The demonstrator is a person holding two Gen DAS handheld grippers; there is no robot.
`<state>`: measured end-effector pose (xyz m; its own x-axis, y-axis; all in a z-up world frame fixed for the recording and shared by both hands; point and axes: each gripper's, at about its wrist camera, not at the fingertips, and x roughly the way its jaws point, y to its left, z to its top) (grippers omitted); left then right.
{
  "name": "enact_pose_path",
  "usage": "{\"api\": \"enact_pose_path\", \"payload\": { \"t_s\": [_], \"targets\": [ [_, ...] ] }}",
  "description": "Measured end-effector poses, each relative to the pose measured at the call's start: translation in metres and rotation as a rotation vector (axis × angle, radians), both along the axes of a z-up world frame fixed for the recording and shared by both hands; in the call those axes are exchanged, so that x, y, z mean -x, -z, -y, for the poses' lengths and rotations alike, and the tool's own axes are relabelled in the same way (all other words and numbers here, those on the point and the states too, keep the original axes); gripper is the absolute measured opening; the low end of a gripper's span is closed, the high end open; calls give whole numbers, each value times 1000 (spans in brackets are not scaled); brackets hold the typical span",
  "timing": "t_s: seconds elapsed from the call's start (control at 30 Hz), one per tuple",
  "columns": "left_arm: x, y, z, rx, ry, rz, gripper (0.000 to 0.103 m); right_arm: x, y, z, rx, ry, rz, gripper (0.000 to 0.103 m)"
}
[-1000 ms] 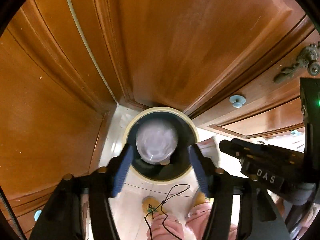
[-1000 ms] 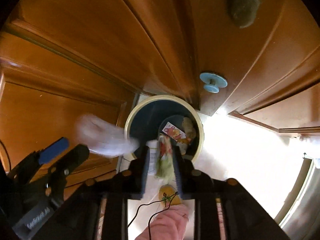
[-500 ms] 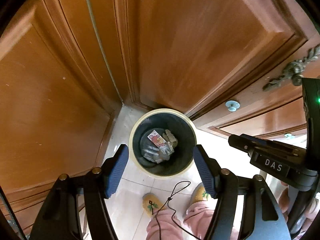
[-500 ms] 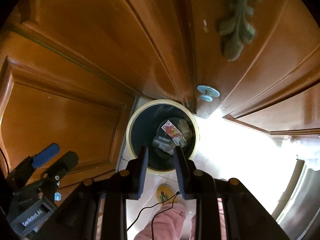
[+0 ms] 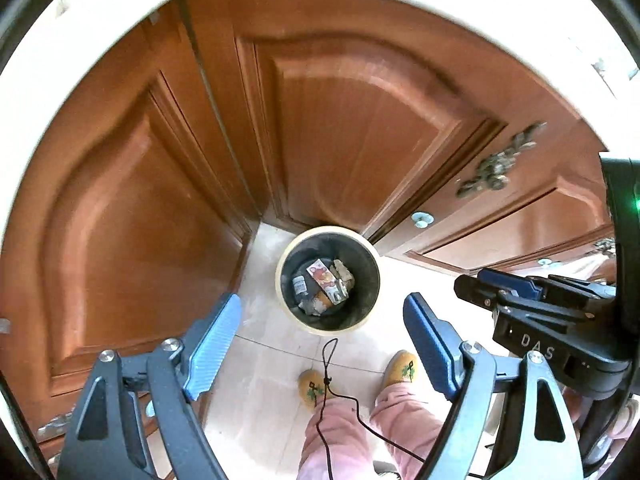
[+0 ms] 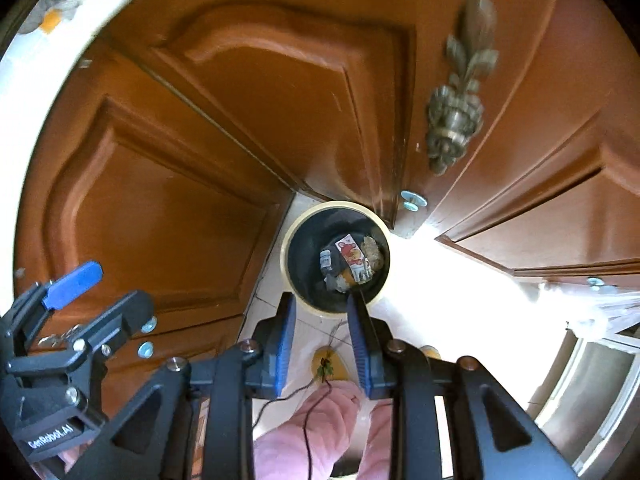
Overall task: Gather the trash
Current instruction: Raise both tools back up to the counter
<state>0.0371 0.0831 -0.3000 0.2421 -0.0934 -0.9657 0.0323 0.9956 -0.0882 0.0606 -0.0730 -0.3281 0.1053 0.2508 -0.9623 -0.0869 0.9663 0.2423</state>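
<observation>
Left wrist view: left gripper (image 5: 322, 334) jaws opening, empty; right gripper (image 6: 322, 334) narrow, empty; trash bin (image 5: 288, 300) below both.

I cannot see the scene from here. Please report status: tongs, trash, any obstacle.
Left tongs empty, jaws opening. Right tongs parted, nothing between them. Trash lies inside the bin below. Only a thin black cord dangles in front.

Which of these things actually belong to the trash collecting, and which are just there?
Part of the job:
- trash bin
- red printed wrapper inside it
- left gripper, jaws opening, empty
- right gripper, empty

Just there:
- wooden doors
- brass door ornament
- yellow slippers
</observation>
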Motion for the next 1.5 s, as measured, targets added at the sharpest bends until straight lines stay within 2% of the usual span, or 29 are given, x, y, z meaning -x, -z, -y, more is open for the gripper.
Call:
{"api": "enact_pose_path", "payload": {
  "t_s": [0.27,0.4,0.53,0.73,0.93,1.1,1.3,1.5],
  "targets": [
    [9,-98,-5,20,6,85,82,15,-77,-2,-4,-27,49,27],
    [13,-144,-7,20,20,141,84,23,-121,-1,6,-38,109,27],
    [12,-181,-6,34,37,196,85,30,-161,5,24,-23,187,28],
    [5,-223,6,45,80,280,85,34,-205,13,68,0,286,28],
    [-7,-256,16,52,112,359,85,29,-242,20,114,35,366,28],
    [-24,-274,13,68,96,403,88,17,-270,34,166,100,401,28],
    [-53,-290,9,83,54,424,89,1,-298,54,189,142,463,28],
    [-90,-297,22,78,47,434,90,-35,-317,81,171,148,473,28]
  ]
}}
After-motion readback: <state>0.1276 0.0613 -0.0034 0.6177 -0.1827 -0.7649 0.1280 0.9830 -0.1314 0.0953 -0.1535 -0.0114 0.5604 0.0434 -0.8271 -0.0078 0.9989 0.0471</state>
